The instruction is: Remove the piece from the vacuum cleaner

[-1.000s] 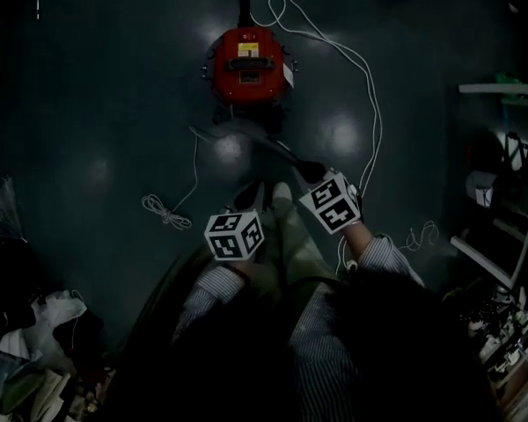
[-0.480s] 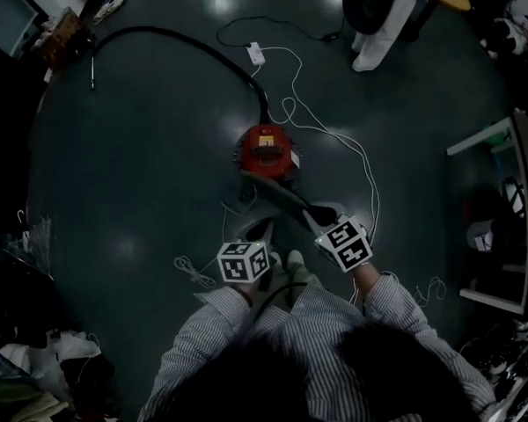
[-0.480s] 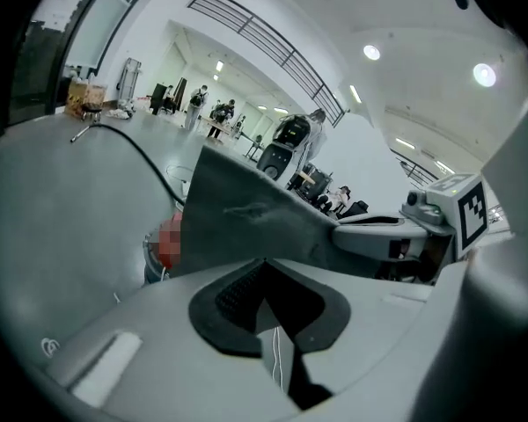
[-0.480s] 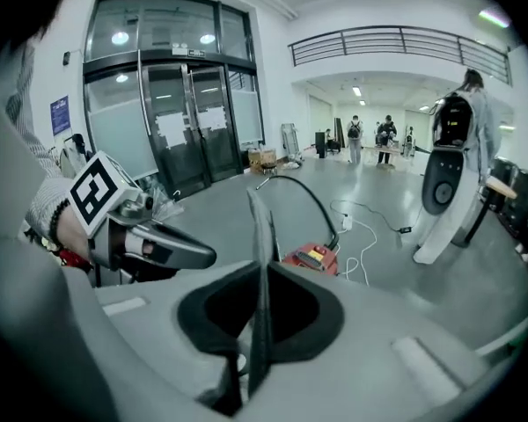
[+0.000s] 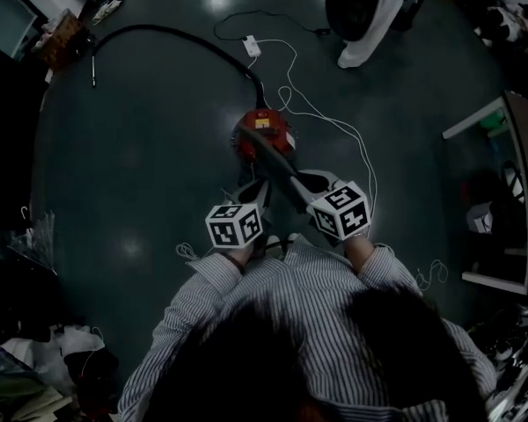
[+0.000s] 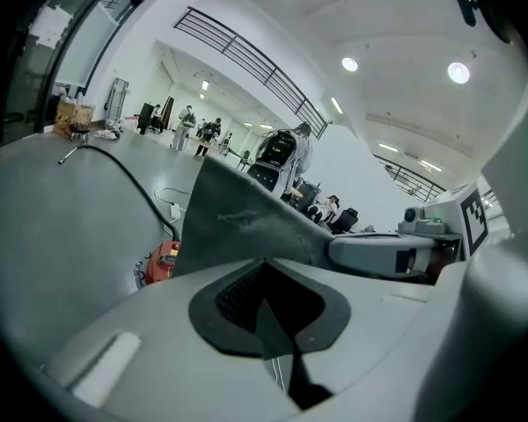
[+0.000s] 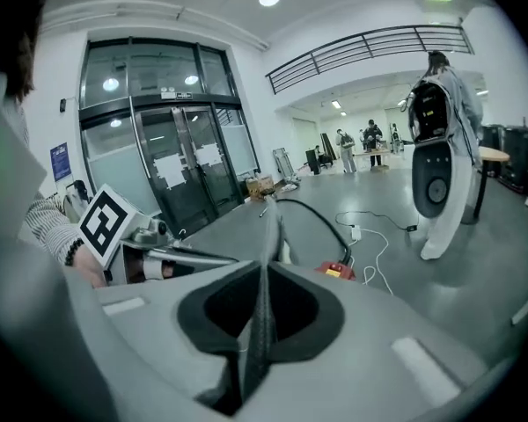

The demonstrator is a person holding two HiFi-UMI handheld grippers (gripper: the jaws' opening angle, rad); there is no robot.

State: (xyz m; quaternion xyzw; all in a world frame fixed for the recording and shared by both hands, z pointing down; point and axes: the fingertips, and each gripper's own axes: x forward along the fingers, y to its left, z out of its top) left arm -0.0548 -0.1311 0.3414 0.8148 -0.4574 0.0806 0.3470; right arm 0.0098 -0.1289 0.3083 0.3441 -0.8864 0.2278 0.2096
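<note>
The red vacuum cleaner stands on the dark floor, its black hose curving off to the far left. A flat grey piece is lifted above it. My right gripper is shut on that piece, which shows edge-on between its jaws in the right gripper view. My left gripper hangs just left of the piece with its jaws together and nothing seen between them. The left gripper view has the piece broadside ahead and the vacuum cleaner low on the left.
A white cable loops over the floor from a plug block. A white machine stands at the far end. Shelving lines the right side, and clutter lies at the lower left.
The head view has pulled back and up from the floor. Both grippers have risen toward the camera, and the grey piece in the right gripper now overlaps the vacuum cleaner.
</note>
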